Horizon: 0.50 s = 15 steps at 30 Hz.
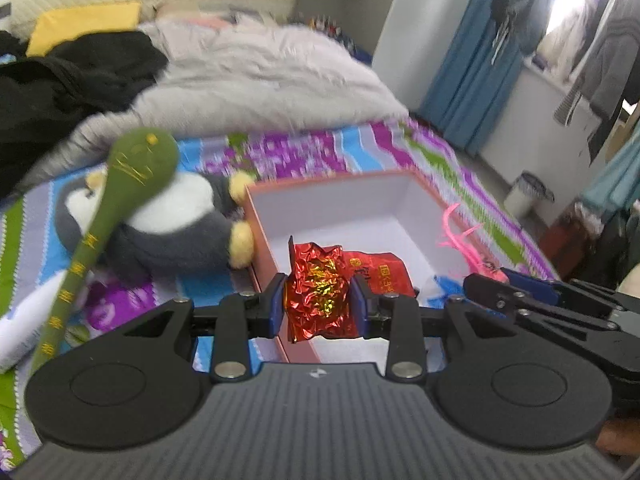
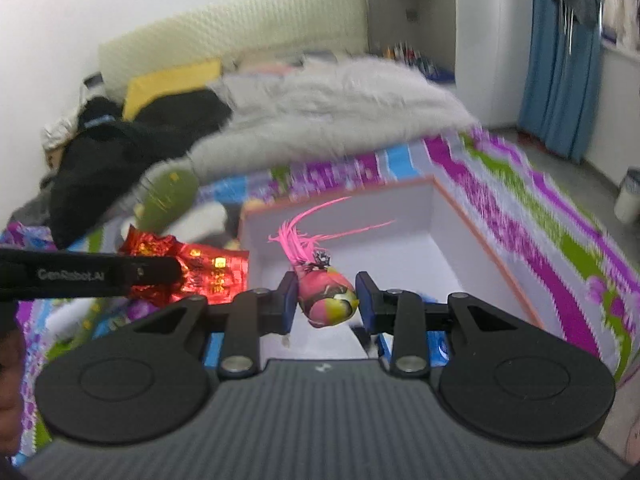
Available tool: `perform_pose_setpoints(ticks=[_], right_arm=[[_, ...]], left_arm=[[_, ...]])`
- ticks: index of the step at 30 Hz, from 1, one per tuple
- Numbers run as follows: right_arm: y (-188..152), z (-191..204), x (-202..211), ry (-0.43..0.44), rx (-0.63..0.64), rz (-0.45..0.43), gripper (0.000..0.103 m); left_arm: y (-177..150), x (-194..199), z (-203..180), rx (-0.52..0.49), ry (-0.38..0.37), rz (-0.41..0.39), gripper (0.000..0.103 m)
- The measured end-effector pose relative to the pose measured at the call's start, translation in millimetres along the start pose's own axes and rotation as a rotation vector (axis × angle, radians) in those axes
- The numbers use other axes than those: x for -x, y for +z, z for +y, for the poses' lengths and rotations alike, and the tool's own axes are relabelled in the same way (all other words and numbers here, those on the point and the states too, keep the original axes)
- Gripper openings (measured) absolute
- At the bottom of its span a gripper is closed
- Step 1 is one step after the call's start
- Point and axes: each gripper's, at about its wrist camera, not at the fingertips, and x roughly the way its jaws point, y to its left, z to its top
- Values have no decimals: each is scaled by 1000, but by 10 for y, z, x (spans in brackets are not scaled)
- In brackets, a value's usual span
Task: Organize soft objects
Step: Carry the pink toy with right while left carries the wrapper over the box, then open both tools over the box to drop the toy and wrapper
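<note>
My left gripper [image 1: 319, 304] is shut on a crinkled red foil packet [image 1: 320, 296] and holds it over the near left corner of an open orange box with a white inside [image 1: 360, 204]. My right gripper [image 2: 327, 302] is shut on a small pink and yellow toy with long pink strands [image 2: 326, 296] and holds it over the same box [image 2: 400, 216]. The left gripper and the packet [image 2: 200, 272] show at the left in the right wrist view. The right gripper [image 1: 520, 296] shows at the right in the left wrist view.
A grey and white plush penguin [image 1: 172, 224] lies left of the box, with a green plush spoon-shaped toy [image 1: 132, 176] over it. A grey fluffy blanket [image 1: 256, 76] and black clothes [image 1: 68, 88] lie farther back on the striped bedsheet [image 1: 304, 152]. A bin [image 1: 528, 196] stands on the floor.
</note>
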Motion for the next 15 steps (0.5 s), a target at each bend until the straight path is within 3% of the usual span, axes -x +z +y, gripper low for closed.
perform_pose_setpoints(ticks=[7, 15], right_arm=[[-162, -238, -386, -12, -30, 101, 35], [-254, -370, -627, -12, -54, 163, 36]], left_arm=[[-9, -611, -125, -42, 2, 117, 39], [91, -1131, -218, -68, 4, 199, 39]])
